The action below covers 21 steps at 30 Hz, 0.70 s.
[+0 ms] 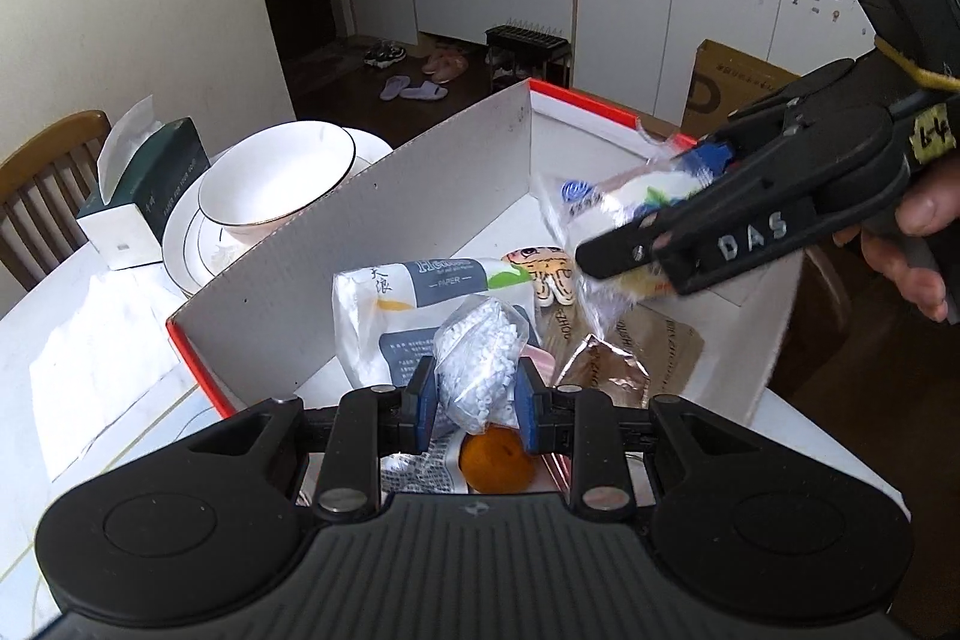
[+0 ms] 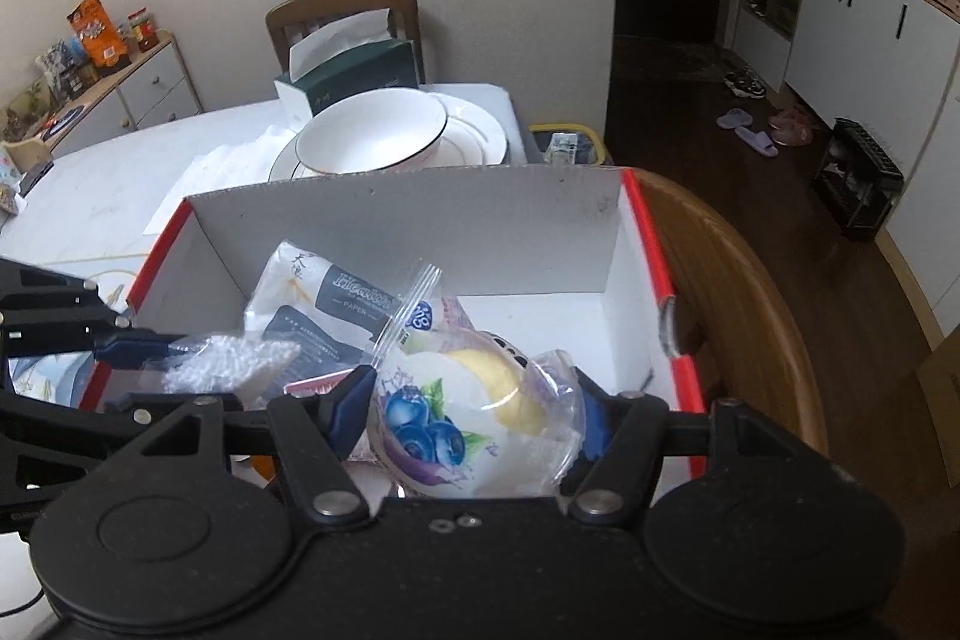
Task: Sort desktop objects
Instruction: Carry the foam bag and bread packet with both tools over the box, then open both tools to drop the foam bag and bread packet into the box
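My left gripper (image 1: pixel 477 394) is shut on a clear bag of small white pellets (image 1: pixel 480 364) and holds it over the near end of a white cardboard box with red rims (image 1: pixel 372 196). My right gripper (image 2: pixel 474 400) is shut on a clear plastic snack packet with a blueberry print (image 2: pixel 456 418), held above the box's right half (image 2: pixel 540 214). The right gripper also shows in the left wrist view (image 1: pixel 636 220). Inside the box lie a tissue pack (image 1: pixel 396 304), a cartoon snack (image 1: pixel 543 274) and foil packets (image 1: pixel 606 370). An orange (image 1: pixel 497 460) lies under the left gripper.
A white bowl (image 1: pixel 276 184) stands on stacked plates beside a green tissue box (image 1: pixel 150 184) behind the box on the white table (image 1: pixel 90 340). A wooden chair (image 2: pixel 342 10) is at the far side. A curved wooden chair back (image 2: pixel 750 280) is right of the box.
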Motion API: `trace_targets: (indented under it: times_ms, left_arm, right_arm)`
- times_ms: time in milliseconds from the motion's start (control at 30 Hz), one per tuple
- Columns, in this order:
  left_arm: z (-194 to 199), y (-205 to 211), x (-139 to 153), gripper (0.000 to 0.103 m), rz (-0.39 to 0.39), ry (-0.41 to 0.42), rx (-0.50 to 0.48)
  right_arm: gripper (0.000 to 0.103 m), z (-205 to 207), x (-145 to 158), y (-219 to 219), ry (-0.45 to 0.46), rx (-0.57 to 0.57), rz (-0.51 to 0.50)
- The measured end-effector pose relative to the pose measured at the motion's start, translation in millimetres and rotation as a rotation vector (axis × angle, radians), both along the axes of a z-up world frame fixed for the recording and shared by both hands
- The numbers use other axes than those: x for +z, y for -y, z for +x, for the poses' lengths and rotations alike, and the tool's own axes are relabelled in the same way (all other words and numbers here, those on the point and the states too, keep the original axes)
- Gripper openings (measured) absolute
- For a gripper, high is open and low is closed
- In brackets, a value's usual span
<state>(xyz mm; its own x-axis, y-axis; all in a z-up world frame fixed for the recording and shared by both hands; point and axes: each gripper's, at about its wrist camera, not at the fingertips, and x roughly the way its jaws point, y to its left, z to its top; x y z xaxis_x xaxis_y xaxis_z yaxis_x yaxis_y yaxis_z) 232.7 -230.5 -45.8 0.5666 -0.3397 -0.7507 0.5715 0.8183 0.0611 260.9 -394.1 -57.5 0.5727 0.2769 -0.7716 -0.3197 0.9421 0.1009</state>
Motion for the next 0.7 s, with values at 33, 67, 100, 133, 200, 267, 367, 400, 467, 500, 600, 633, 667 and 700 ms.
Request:
trace_targets:
  times_ms: [33,67,100,133,200,267,367,400,467,500,600,633,667,700]
  left_arm:
    - [2,0,-2,0.025,0.003,-0.005,0.003]
    - [5,1,-4,0.025,0.005,-0.014,0.009]
    - [8,1,-6,0.025,0.004,-0.025,0.015]
    - [10,1,-9,0.025,0.001,-0.035,0.019]
    - [14,0,-12,0.025,0.0,-0.053,0.024]
    - [16,1,-16,0.025,0.001,-0.07,0.025]
    - [20,1,-20,0.025,-0.001,-0.106,0.027]
    - [22,2,-21,0.025,0.001,-0.114,0.028]
    - [23,3,-23,0.025,0.006,-0.13,0.026]
    - [24,3,-24,0.025,0.006,-0.138,0.025]
    - [23,3,-24,0.025,0.006,-0.149,0.02]
    - [23,2,-24,0.025,0.008,-0.15,0.019]
    - [22,3,-24,0.025,0.008,-0.154,0.018]
    - [22,3,-24,0.025,0.005,-0.159,0.016]
  right_arm:
    - [0.065,1,-3,-2,-0.007,0.008,-0.002]
    - [0.065,1,-5,-4,-0.013,0.019,-0.006]
    - [0.065,1,-8,-5,-0.019,0.028,-0.012]
    - [0.065,0,-10,-6,-0.024,0.033,-0.018]
    - [0.065,0,-14,-7,-0.032,0.043,-0.025]
    - [0.065,-1,-18,-6,-0.039,0.05,-0.03]
    - [0.067,-3,-20,-6,-0.038,0.065,-0.041]
    - [0.067,-3,-20,-5,-0.037,0.07,-0.042]
    - [0.068,-4,-20,-4,-0.039,0.078,-0.041]
    - [0.068,-5,-20,-4,-0.04,0.082,-0.04]
    - [0.069,-6,-19,-4,-0.036,0.086,-0.036]
    - [0.069,-7,-19,-4,-0.035,0.086,-0.035]
    - [0.069,-7,-19,-3,-0.032,0.085,-0.033]
    - [0.07,-9,-18,-3,-0.027,0.084,-0.031]
